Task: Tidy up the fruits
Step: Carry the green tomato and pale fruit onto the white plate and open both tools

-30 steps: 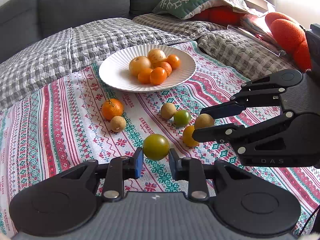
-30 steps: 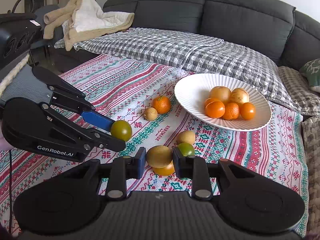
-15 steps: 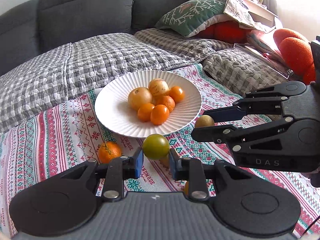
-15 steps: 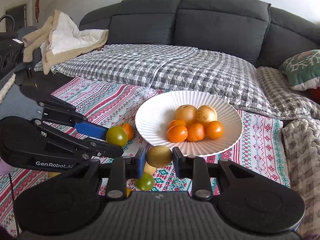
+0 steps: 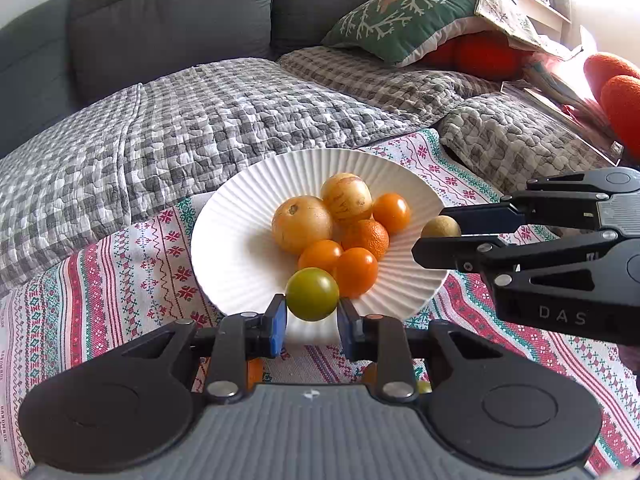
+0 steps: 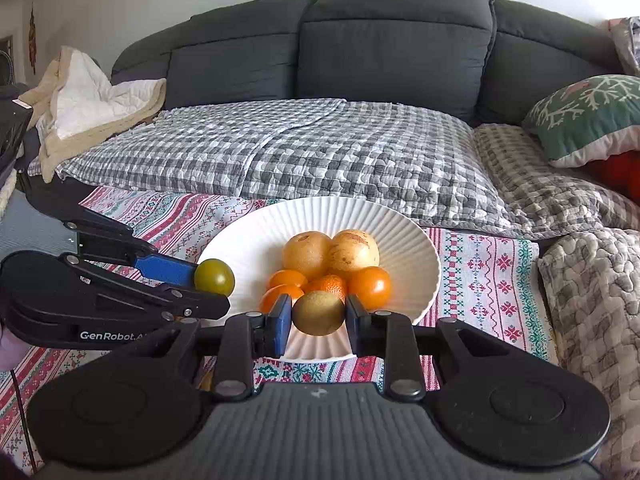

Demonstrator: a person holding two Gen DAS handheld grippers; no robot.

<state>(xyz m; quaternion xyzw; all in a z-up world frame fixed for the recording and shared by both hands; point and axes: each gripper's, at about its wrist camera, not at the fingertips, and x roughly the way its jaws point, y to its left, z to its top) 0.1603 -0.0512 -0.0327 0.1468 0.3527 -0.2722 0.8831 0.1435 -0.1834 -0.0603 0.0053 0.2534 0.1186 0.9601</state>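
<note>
A white ribbed plate [image 5: 240,240] [image 6: 400,232] holds several fruits: two pale yellow round ones and orange ones [image 5: 356,272] [image 6: 370,286]. My left gripper [image 5: 312,322] is shut on a green tomato [image 5: 312,294], held over the plate's near rim; the same tomato [image 6: 215,277] shows at the plate's left edge in the right wrist view. My right gripper [image 6: 318,322] is shut on a brownish-yellow fruit [image 6: 319,312] over the plate's front; that fruit [image 5: 440,227] hangs at the plate's right rim in the left wrist view.
The plate rests on a patterned red, green and white cloth [image 5: 120,280] [image 6: 488,280]. Behind lie a grey checked quilt [image 6: 300,152], a dark sofa back [image 6: 380,48] and a green pillow [image 5: 400,20]. A bit of orange fruit [image 5: 254,374] shows under my left gripper.
Both grippers have carried their fruits forward from the loose fruit on the cloth to the plate. The plate now looms larger and the loose fruits have slipped below view.
</note>
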